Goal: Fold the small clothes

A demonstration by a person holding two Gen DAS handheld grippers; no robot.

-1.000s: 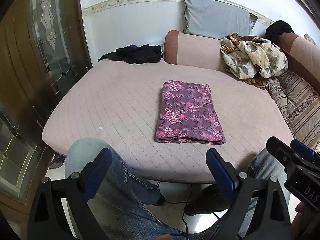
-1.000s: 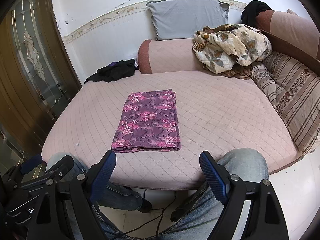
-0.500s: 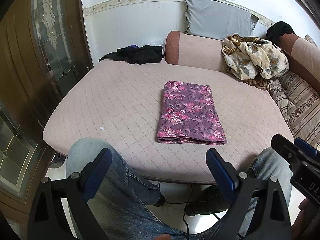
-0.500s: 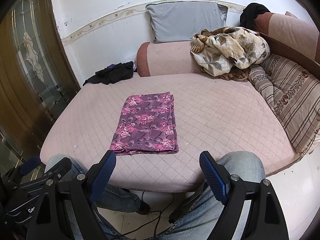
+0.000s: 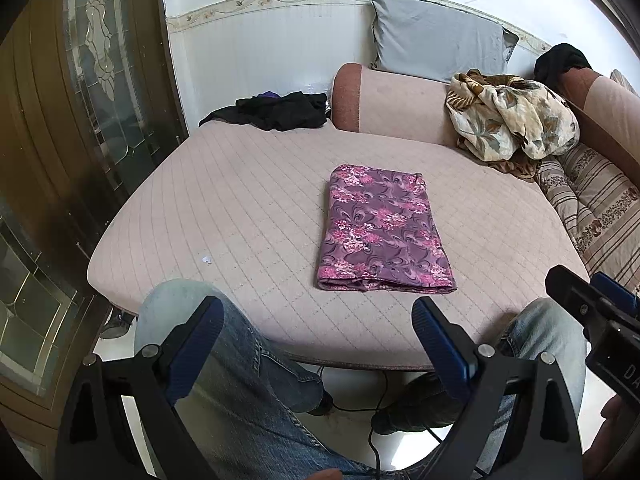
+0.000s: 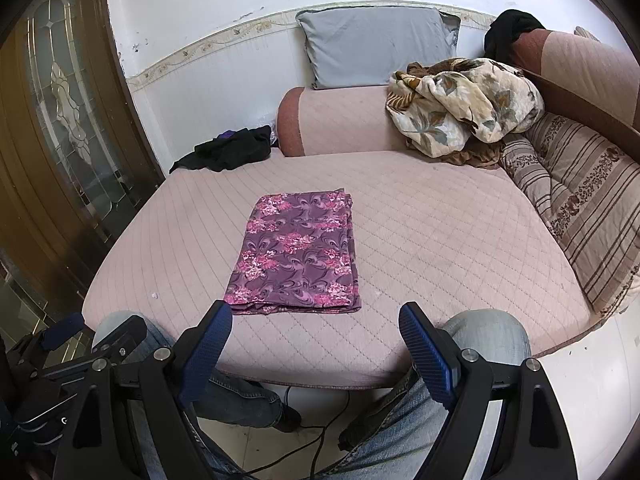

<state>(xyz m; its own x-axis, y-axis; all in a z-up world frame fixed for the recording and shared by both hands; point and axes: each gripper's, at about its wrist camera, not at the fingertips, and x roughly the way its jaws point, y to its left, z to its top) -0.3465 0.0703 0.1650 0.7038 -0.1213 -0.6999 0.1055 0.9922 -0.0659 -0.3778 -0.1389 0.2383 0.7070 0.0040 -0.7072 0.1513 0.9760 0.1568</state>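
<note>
A purple cloth with pink flowers (image 5: 382, 228) lies folded into a flat rectangle on the middle of the pink quilted bed (image 5: 248, 208); it also shows in the right wrist view (image 6: 298, 256). My left gripper (image 5: 318, 320) is open and empty, held back over the person's knees short of the bed's near edge. My right gripper (image 6: 316, 328) is open and empty, also held back from the near edge, just in front of the cloth's near end. The right gripper shows at the right edge of the left wrist view (image 5: 592, 304).
A dark pile of clothes (image 5: 276, 110) lies at the bed's far left corner. A floral blanket (image 5: 512, 116) and striped cushion (image 6: 580, 200) sit at the far right. A grey pillow (image 6: 376, 44) leans on the wall. A glass-panelled door (image 5: 100, 80) stands left.
Both grippers have drawn slightly back and tilted a little; the folded cloth has not moved. Both stay open.
</note>
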